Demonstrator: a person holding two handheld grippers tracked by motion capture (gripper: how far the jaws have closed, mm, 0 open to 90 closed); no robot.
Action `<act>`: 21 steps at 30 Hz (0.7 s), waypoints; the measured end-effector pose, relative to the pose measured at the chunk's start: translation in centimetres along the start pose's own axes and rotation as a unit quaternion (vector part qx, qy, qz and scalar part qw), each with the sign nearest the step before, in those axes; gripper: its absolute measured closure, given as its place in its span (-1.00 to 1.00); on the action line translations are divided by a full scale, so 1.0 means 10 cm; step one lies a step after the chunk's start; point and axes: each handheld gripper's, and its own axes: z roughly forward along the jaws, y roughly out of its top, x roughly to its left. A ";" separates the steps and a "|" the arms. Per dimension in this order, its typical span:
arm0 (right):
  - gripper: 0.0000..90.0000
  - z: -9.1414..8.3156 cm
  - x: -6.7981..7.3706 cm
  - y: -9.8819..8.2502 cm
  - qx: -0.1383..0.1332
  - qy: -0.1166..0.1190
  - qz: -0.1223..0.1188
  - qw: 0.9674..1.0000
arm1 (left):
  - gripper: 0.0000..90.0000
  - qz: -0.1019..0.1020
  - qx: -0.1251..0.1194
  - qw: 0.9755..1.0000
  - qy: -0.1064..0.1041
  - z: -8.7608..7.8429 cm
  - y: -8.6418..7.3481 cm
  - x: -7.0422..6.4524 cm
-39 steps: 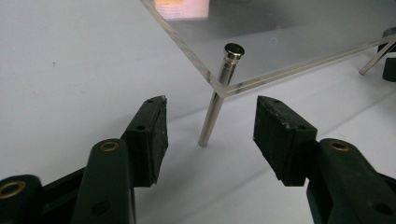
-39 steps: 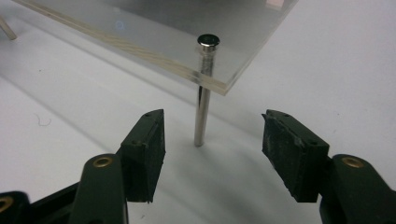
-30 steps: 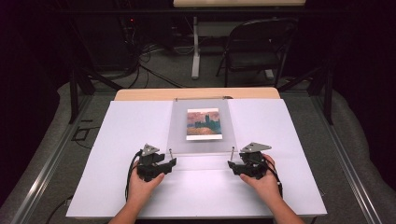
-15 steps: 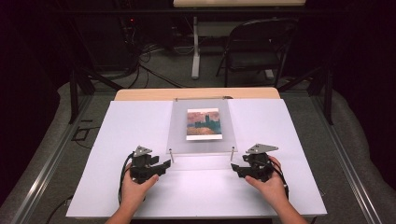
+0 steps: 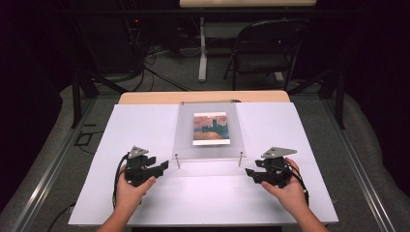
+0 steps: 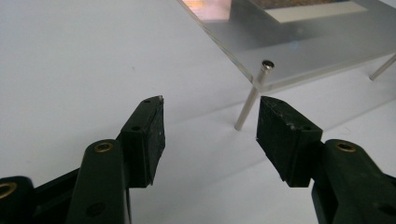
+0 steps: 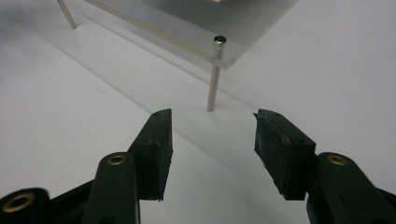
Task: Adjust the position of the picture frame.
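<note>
A clear acrylic panel (image 5: 209, 145) carrying a small painted picture (image 5: 210, 128) stands tilted on the white tabletop, its near corners on thin metal posts (image 5: 178, 161). My left gripper (image 5: 164, 166) is just left of the left post (image 6: 252, 95), open, with nothing between its fingers. My right gripper (image 5: 249, 172) is right of the other post (image 5: 240, 158) and faces it. Its jaws have just been closing but remain apart with nothing between them. The left gripper view has that gripper (image 6: 210, 105) a short way from the post. The right gripper (image 7: 212, 114) points at its post (image 7: 214, 77).
The white tabletop (image 5: 145, 125) reaches out to both sides of the panel and lies over a wooden table (image 5: 203, 96). A dark folding chair (image 5: 263, 53) and cables (image 5: 159, 72) are on the floor behind the table.
Both hands have drawn outward, away from the panel's near corner posts, and lifted a little. The right jaws are narrower than before. The panel has not moved.
</note>
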 end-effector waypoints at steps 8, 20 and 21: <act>-0.03 0.00 -0.18 0.26 -0.003 -0.017 0.007 1.000 | -0.12 -0.017 0.004 1.000 -0.017 0.03 0.30 0.07; 0.01 0.31 -0.50 0.68 -0.013 -0.040 0.013 0.999 | -0.21 0.000 0.035 0.999 0.000 0.31 0.76 0.20; 0.00 0.33 -0.52 0.70 -0.025 -0.040 0.007 0.999 | -0.23 0.001 0.037 0.999 0.000 0.34 0.79 0.20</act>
